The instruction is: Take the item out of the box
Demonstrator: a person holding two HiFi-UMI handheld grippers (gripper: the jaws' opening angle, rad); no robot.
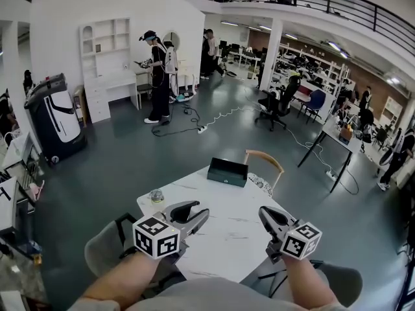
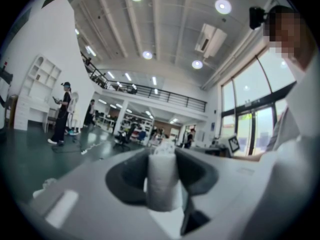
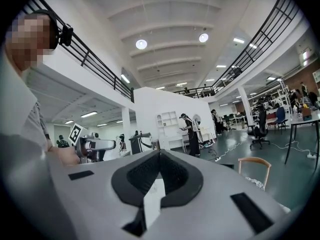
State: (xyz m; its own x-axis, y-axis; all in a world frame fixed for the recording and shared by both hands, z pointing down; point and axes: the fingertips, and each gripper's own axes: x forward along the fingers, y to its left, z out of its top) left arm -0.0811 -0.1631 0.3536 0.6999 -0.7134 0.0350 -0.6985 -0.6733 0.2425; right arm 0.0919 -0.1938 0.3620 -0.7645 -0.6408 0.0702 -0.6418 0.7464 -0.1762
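Left gripper (image 1: 206,216) is held level over the near left part of the table (image 1: 227,238), its jaws partly apart. Only a pale strip is seen in the gap, which is judged to be the table top, not a held thing. Right gripper (image 1: 262,212) is held level over the near right part, with its jaw tips closed together and nothing caught between them.

The box (image 1: 227,172) is set at the far edge of the table, just before a chair (image 1: 264,164), well apart from both grippers. It is dark, low and flat. Whether its top is open or covered cannot be told, and no item is seen in it. A small round jar (image 1: 156,197) is placed near the left edge. Whether that is the item cannot be told, so the scene would suit an item lying hidden in the box as well as one already set out on the table.

The box is judged stiff, smooth-sided and light, so it is likely to slide on the smooth table if pushed from one side. An item that fits so shallow a box is expected to be small and light. Its stiffness, slipperiness and best place for a grip cannot be judged while it is unseen. If the jar is the item, it is judged hard and possibly slippery, best taken across its round side
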